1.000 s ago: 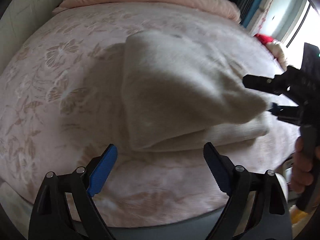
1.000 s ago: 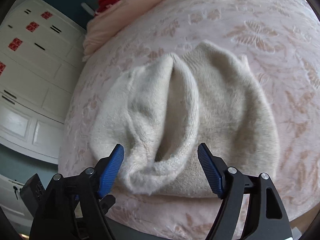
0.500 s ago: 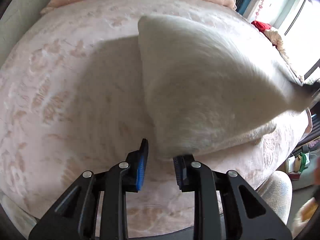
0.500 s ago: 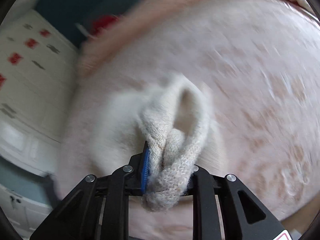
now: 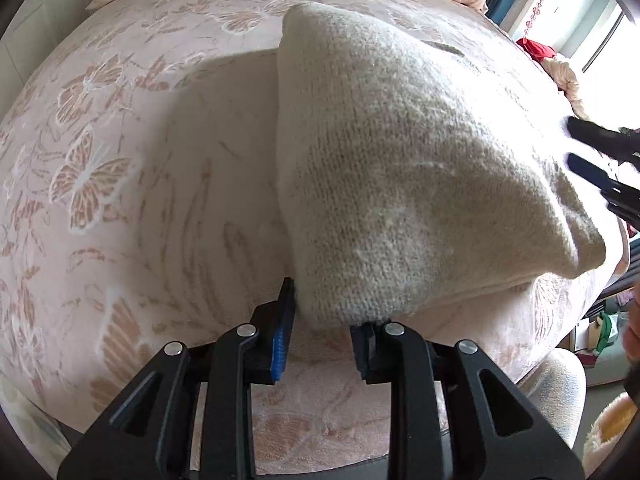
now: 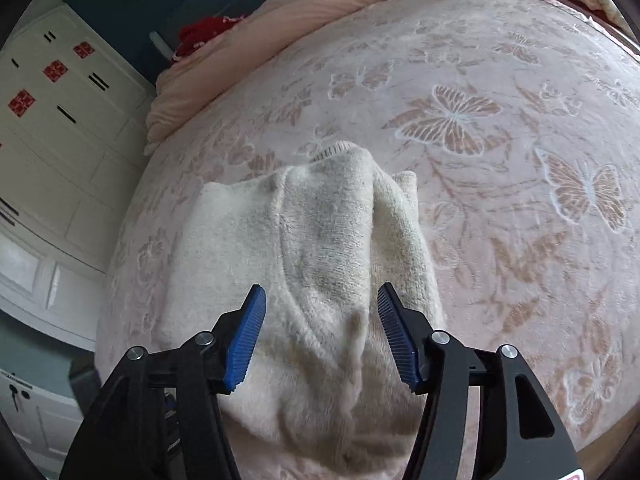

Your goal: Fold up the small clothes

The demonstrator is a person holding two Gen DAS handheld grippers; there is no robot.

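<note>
A cream knitted sweater (image 5: 400, 168) lies folded over on a pink bed cover with butterfly patterns (image 5: 88, 168). My left gripper (image 5: 322, 332) is shut on the sweater's near corner, the knit bunched between its blue pads. In the right wrist view the sweater (image 6: 320, 248) lies in a heap under my right gripper (image 6: 320, 340), which is open; its blue pads straddle a raised fold without pinching it. The right gripper also shows at the right edge of the left wrist view (image 5: 600, 168).
A pink duvet (image 6: 320, 0) lies bunched at the head of the bed. White cupboards (image 6: 52, 128) stand at the left of the right wrist view. A red item (image 5: 536, 48) and a window are at the far right. The bed edge is near the left gripper.
My left gripper closed on the sweater's near corner. My right gripper, shut on a fold half a second ago, has opened and let the fold drop onto the sweater.
</note>
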